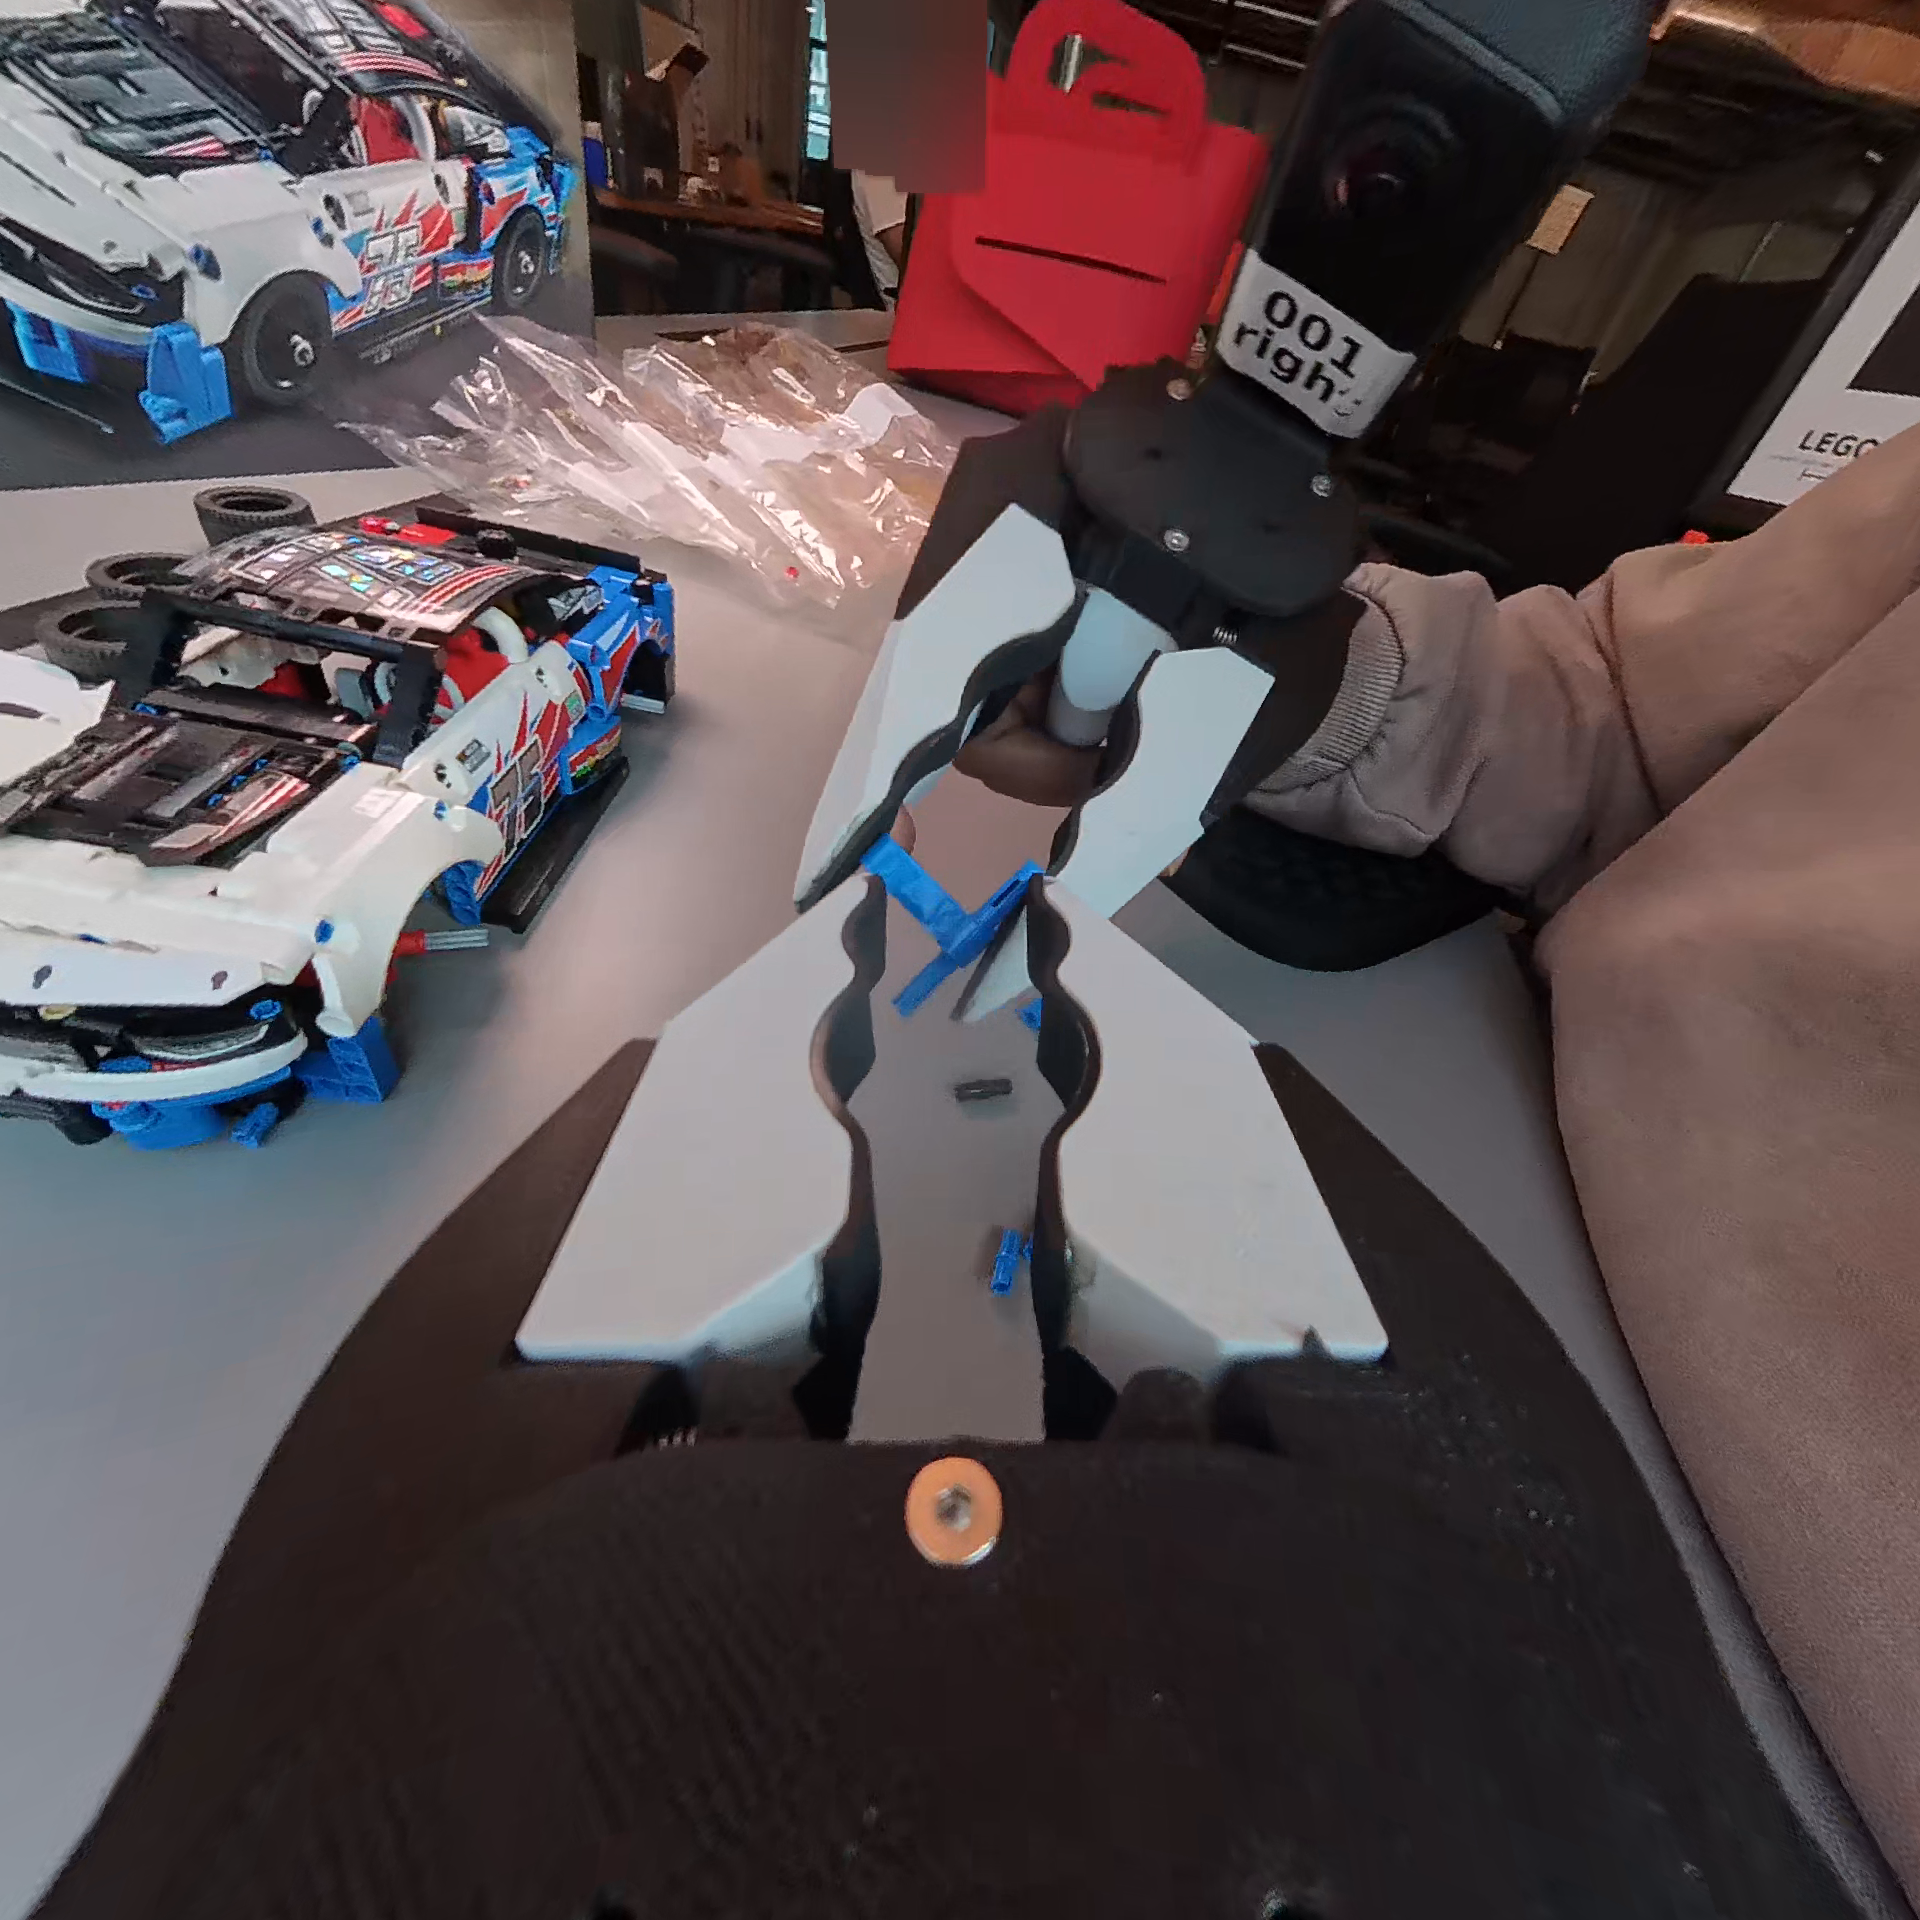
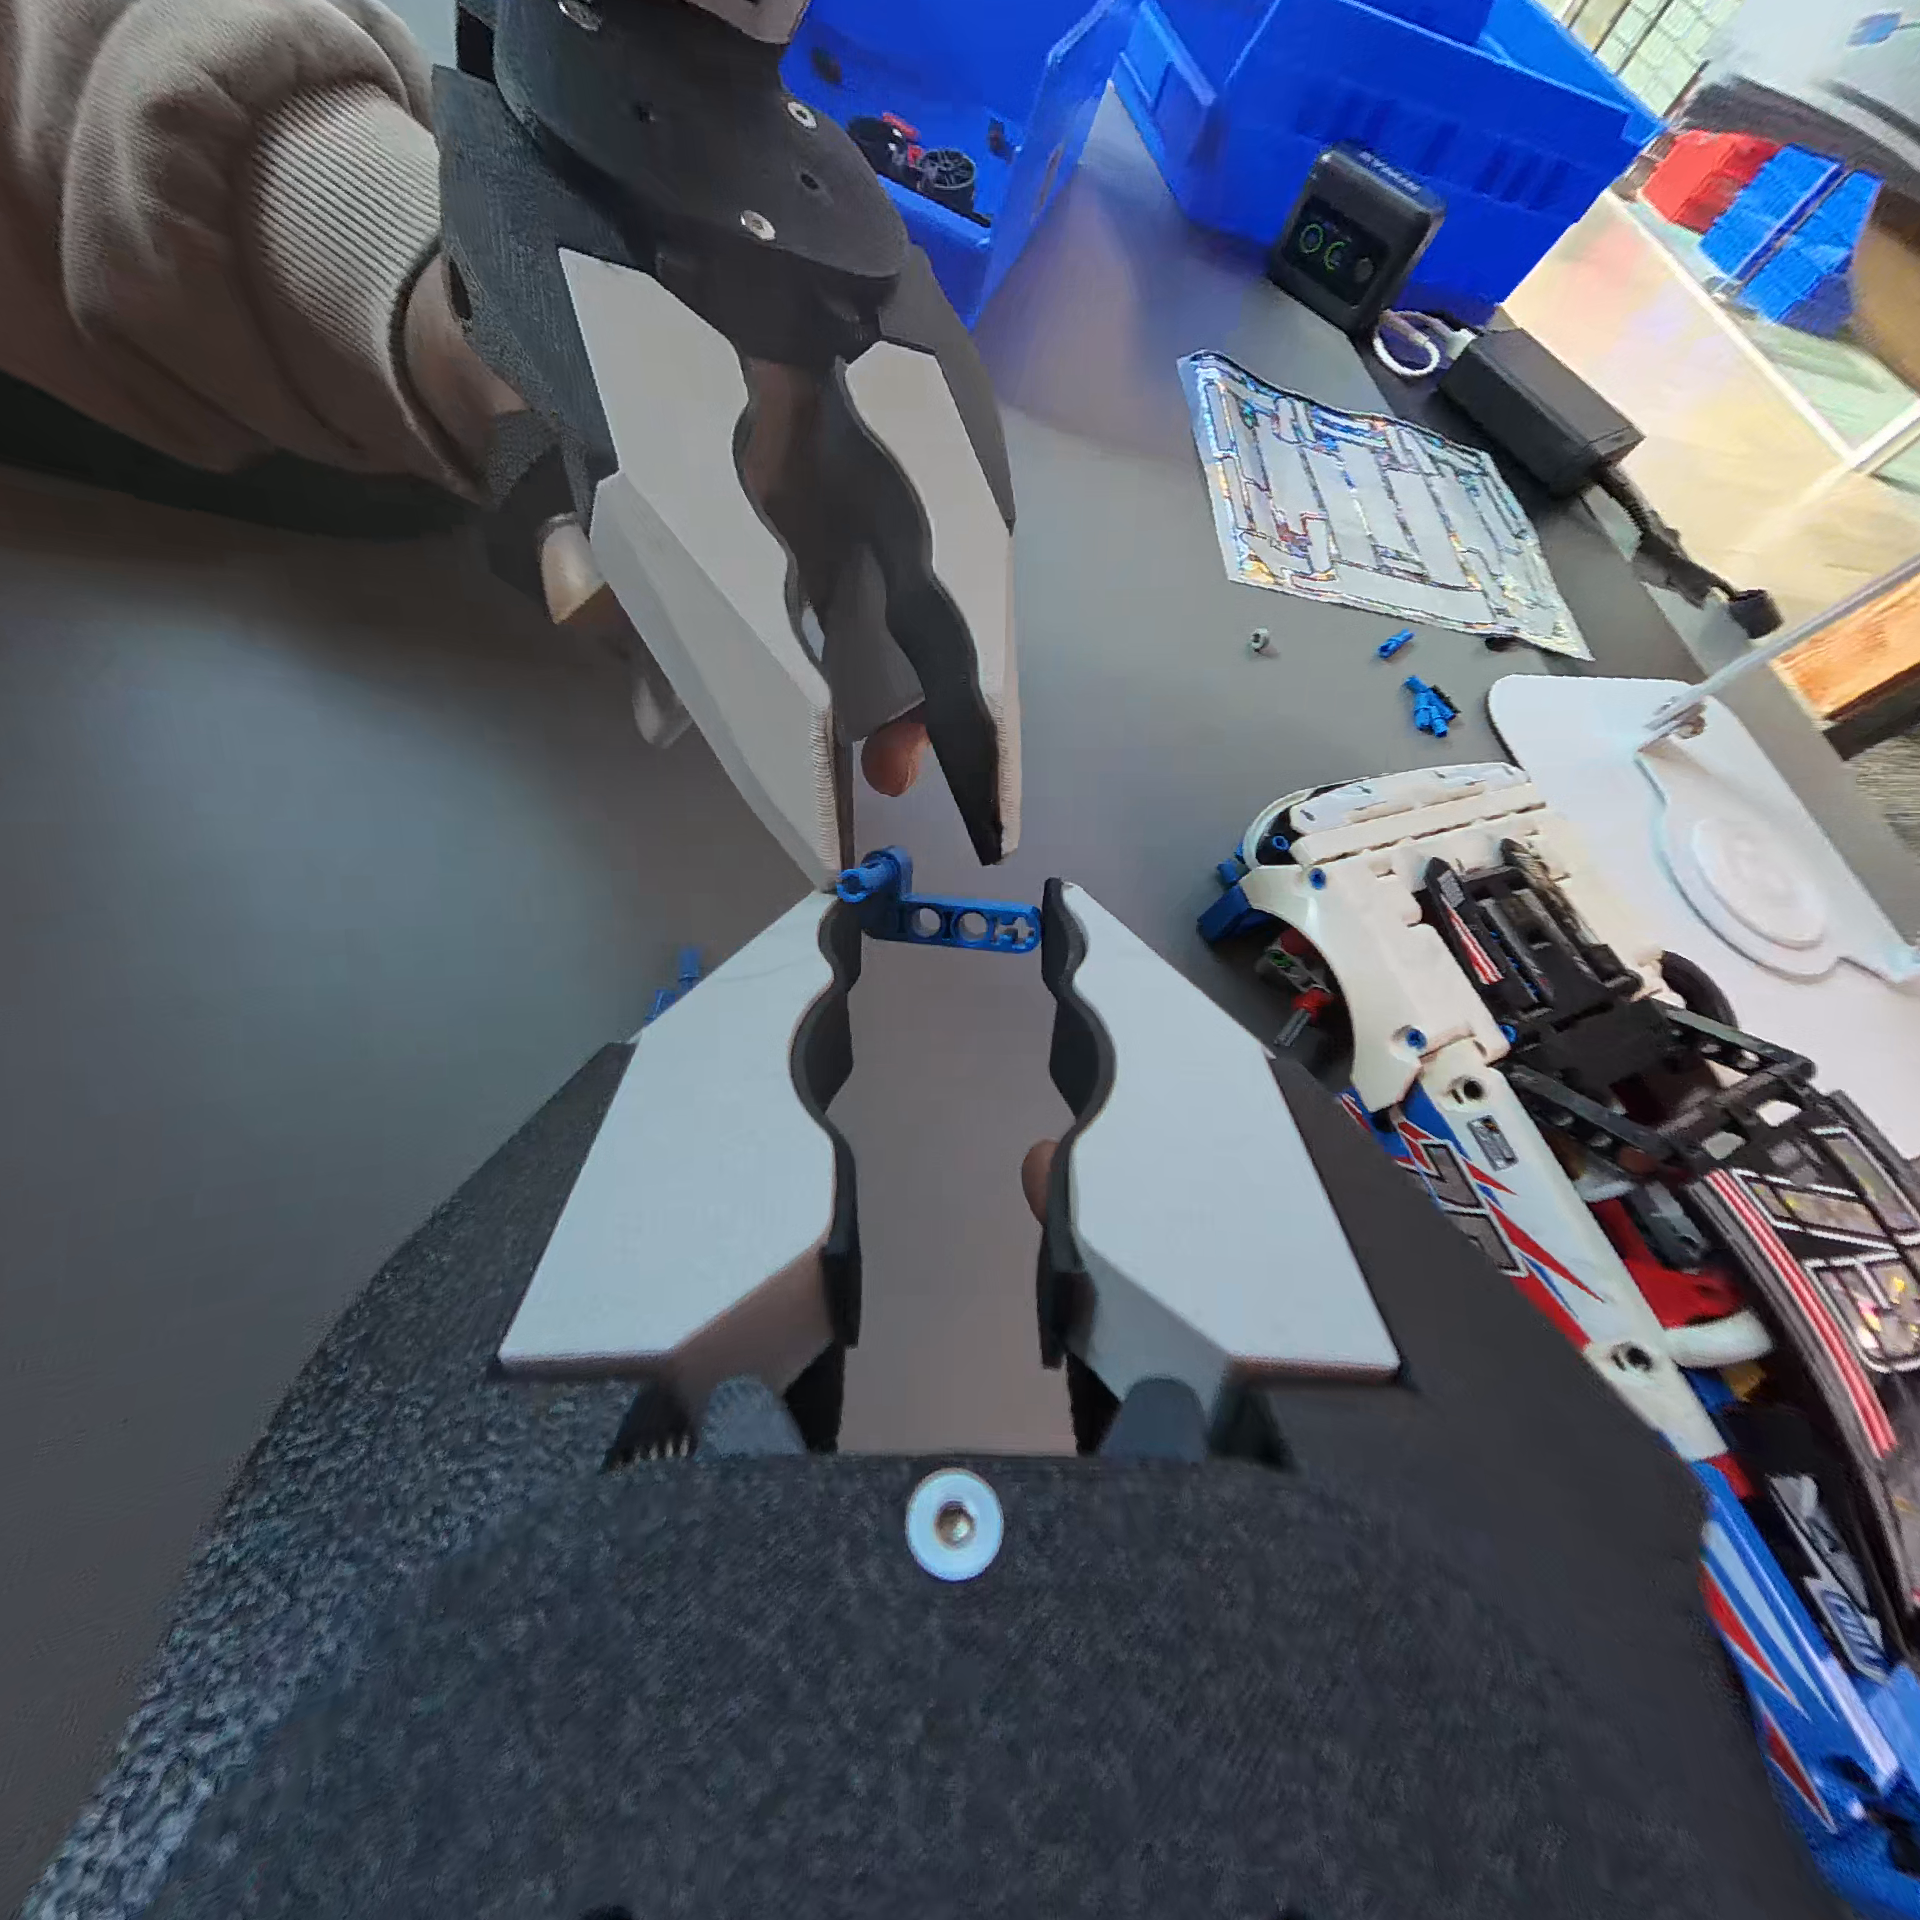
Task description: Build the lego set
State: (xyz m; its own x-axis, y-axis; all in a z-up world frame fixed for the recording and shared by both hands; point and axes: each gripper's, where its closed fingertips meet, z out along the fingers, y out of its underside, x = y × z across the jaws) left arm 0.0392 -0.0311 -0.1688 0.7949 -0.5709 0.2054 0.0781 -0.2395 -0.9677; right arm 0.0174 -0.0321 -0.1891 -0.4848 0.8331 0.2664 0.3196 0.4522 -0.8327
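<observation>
The right gripper (image 2: 951,920) holds a small blue L-shaped piece (image 2: 956,923) across its tips, gripped end to end. The left gripper (image 2: 920,847) meets it tip to tip with its jaws narrowly parted at the piece's pin end; whether it grips is unclear. Loose blue pins (image 1: 1006,1259) lie on the tabletop (image 1: 260,1351) below. Farther off sits the car (image 1: 301,790), its body largely built, though tyres (image 1: 255,511) wait unfitted beside it, so wheels and small parts remain.
</observation>
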